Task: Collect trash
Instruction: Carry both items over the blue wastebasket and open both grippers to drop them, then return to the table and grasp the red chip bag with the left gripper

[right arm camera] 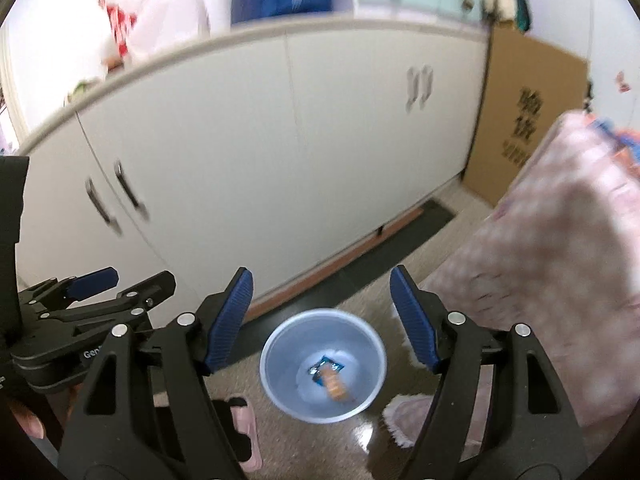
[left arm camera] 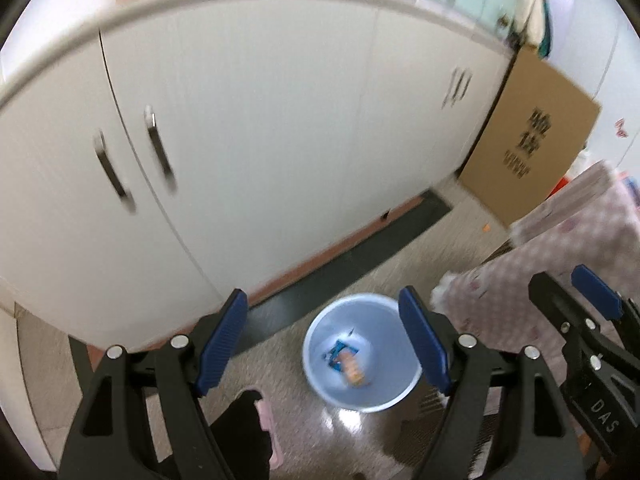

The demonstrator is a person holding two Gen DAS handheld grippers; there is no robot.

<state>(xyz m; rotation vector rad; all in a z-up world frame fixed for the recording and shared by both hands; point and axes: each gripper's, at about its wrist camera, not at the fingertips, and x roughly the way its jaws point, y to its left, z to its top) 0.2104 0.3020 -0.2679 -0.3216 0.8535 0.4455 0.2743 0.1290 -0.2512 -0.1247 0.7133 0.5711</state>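
Observation:
A light blue round bin [left arm camera: 360, 354] stands on the floor below both grippers, also in the right wrist view [right arm camera: 323, 364]. Inside it lies a blue and orange snack wrapper [left arm camera: 347, 361], seen again in the right wrist view [right arm camera: 330, 376]. My left gripper [left arm camera: 322, 340] is open and empty, held above the bin. My right gripper [right arm camera: 322, 316] is open and empty, also above the bin. The right gripper shows at the right edge of the left wrist view [left arm camera: 576, 300]; the left gripper shows at the left of the right wrist view [right arm camera: 120, 280].
White cabinets [left arm camera: 260, 120] with metal handles stand behind the bin. A cardboard box [left arm camera: 528, 132] leans at the right. A table with a pink patterned cloth [right arm camera: 560, 248] is at the right. A foot in a pink slipper [right arm camera: 244, 428] is near the bin.

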